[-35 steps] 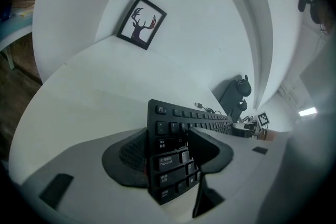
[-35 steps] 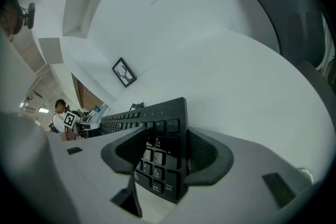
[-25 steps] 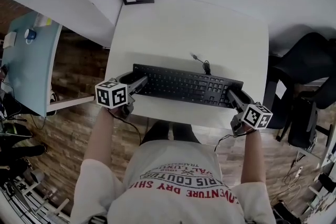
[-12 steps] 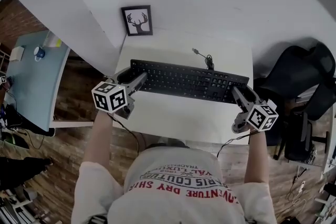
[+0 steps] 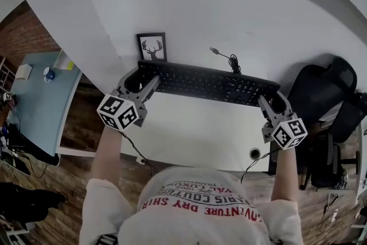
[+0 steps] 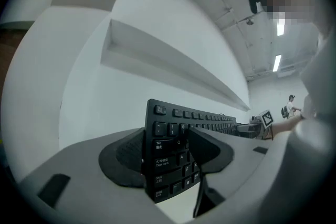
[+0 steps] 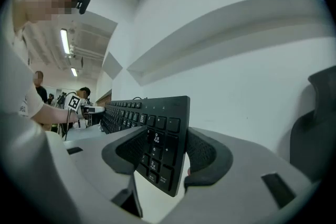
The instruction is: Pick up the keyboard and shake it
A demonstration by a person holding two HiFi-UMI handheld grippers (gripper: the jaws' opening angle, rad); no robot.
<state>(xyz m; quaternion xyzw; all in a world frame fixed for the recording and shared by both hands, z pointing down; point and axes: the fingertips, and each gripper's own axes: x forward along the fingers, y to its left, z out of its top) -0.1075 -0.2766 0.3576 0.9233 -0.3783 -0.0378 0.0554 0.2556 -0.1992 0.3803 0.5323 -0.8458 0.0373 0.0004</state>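
A long black keyboard [image 5: 206, 83] hangs in the air over the white table [image 5: 195, 135], held by both ends and tipped up on its long edge. My left gripper [image 5: 144, 80] is shut on its left end, and in the left gripper view the pads press both faces of the keyboard [image 6: 173, 128]. My right gripper [image 5: 274, 103] clamps the right end. Its jaws are still closing tighter on the keyboard [image 7: 157, 139], with the number keys between the pads. The keyboard's cable [image 5: 229, 60] trails loose behind it.
A framed deer picture [image 5: 153, 47] leans against the white wall at the table's back left. A black chair [image 5: 321, 89] stands to the right and a pale blue desk [image 5: 40, 94] to the left. The table has a cable hole [image 5: 255, 153] near its front right.
The keyboard has risen off the table in both grippers and moved away from me toward the wall. It has tipped more onto its edge.
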